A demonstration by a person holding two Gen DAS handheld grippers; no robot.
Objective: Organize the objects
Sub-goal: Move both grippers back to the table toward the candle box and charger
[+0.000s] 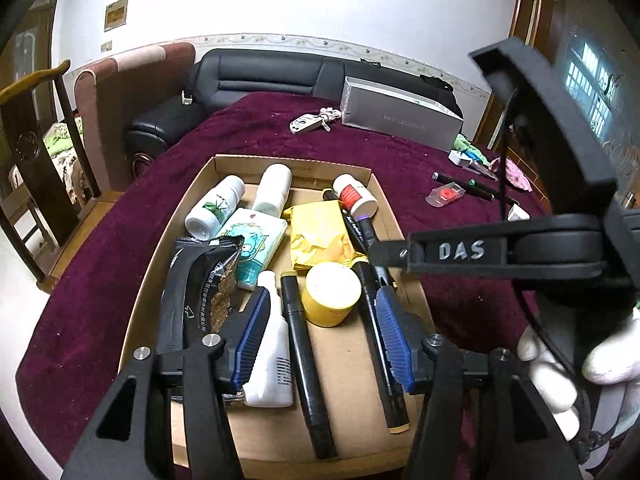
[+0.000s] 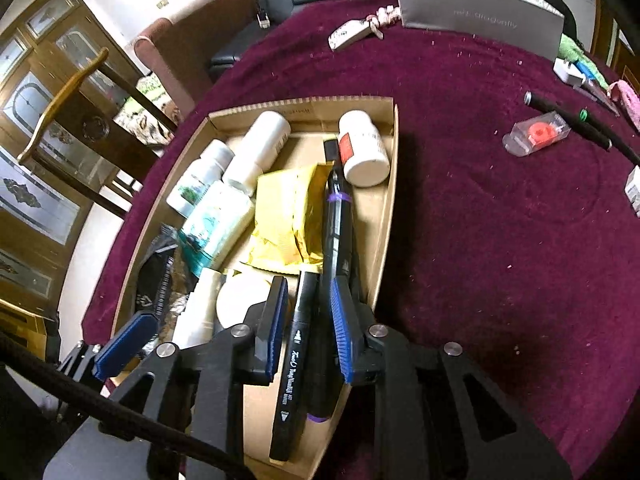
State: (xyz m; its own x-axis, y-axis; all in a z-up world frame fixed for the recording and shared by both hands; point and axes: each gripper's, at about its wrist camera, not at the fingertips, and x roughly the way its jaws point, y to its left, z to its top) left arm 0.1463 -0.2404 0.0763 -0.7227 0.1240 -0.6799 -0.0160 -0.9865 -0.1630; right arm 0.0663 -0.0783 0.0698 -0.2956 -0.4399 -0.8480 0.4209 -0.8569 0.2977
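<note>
Left tool (image 1: pixel 320 328) and right tool (image 2: pixel 308 326), both spread apart, hover over one cardboard tray (image 2: pixel 386 216) on the desk (image 2: pixel 500 240). Tray contents: three black markers (image 1: pixel 304 360), four white bottles (image 1: pixel 360 196), one yellow jar (image 1: pixel 331 294), one yellow packet (image 1: pixel 320 232).

Both cameras hang close above the cardboard tray (image 1: pixel 224 162), looking down and forward along their fingers toward the sofa (image 1: pixel 256 76). The left one sits over the tray's near end; the right one leans in from the tray's right edge (image 2: pixel 386 216). Both share the tray and the counter (image 2: pixel 500 220).
</note>
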